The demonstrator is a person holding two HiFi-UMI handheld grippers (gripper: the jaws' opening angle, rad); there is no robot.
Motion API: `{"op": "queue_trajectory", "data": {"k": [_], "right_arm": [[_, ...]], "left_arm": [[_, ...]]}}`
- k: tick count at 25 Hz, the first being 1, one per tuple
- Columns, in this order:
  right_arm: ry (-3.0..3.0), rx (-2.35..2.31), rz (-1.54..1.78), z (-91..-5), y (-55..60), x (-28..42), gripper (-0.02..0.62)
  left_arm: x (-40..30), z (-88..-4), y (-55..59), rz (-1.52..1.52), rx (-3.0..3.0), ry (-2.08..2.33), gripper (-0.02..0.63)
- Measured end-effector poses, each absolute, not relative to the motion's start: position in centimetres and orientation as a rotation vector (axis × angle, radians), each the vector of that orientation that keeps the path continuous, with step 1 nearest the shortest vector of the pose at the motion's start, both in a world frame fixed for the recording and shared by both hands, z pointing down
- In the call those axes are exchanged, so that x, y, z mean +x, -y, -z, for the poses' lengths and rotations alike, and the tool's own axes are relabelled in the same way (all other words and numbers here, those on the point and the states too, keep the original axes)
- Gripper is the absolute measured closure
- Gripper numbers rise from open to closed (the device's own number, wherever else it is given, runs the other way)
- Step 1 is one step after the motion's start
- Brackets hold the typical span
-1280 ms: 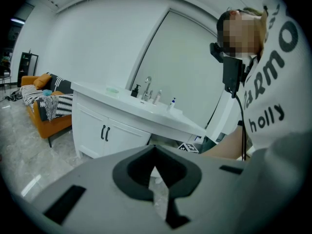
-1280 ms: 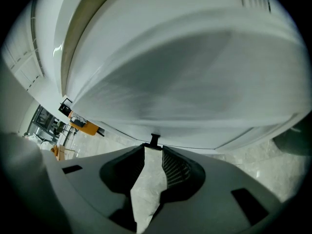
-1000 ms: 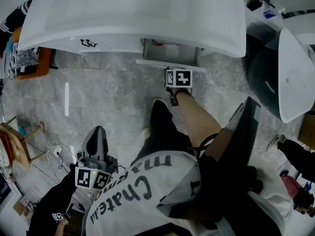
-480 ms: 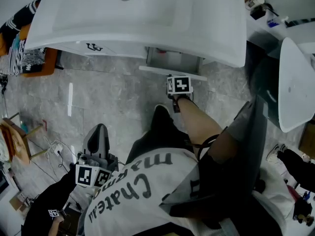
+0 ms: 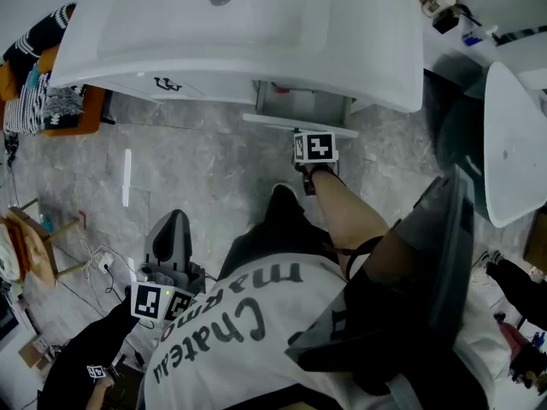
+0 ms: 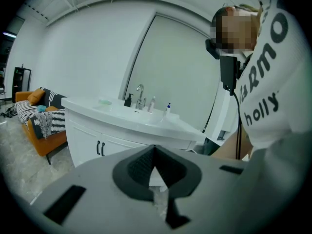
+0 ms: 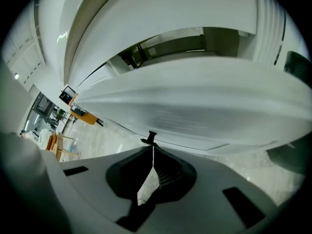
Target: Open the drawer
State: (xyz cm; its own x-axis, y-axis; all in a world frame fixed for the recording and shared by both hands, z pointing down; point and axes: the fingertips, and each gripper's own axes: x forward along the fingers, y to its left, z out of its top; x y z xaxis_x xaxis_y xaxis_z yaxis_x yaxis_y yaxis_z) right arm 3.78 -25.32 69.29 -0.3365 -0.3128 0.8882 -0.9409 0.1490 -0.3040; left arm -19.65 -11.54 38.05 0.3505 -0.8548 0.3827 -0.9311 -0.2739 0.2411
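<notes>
The white vanity (image 5: 256, 32) has a drawer (image 5: 299, 123) standing partly out beneath the basin, its front a white strip. My right gripper (image 5: 309, 135) is at the middle of that front, its marker cube hiding the jaws from above. In the right gripper view the jaws are closed, and the small black drawer handle (image 7: 150, 140) sticks out right at the tips of the right gripper (image 7: 152, 146). My left gripper (image 5: 170, 233) hangs low by my left side, far from the vanity. In its own view the left gripper (image 6: 155, 148) is shut and holds nothing.
Left of the drawer are cabinet doors with black handles (image 5: 167, 84) (image 6: 100, 147). An orange sofa with a striped blanket (image 5: 43, 101) (image 6: 44, 123) stands at the far left. A large white fixture (image 5: 513, 143) stands at the right. Bottles and a tap (image 6: 140, 95) sit on the vanity top.
The right gripper stays at the drawer front and the left one stays low at my side. The head view has shifted slightly, showing more of the basin.
</notes>
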Motion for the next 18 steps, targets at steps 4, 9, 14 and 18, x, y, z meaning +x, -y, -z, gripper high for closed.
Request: {"op": "queue_trajectory", "data": {"k": [4, 9, 14, 18], "right_arm": [[1.758, 1.253, -1.152, -68.1, 26.0, 4.5, 0.579], [1.807, 1.304, -1.135, -65.7, 26.5, 5.5, 0.578], [1.871, 1.439, -1.167, -61.4, 25.5, 7.5, 0.578], [1.983, 1.553, -1.140, -56.2, 24.5, 8.2, 0.584]], "left_arm": [[-19.8, -37.6, 11.3, -0.253, 2.233, 1.540, 0.600], [-20.0, -36.4, 10.7, -0.235, 2.321, 1.498, 0.600], [-20.2, -34.9, 8.7, -0.221, 2.416, 1.413, 0.600], [-21.4, -33.6, 6.9, -0.199, 2.456, 1.379, 0.600]]}}
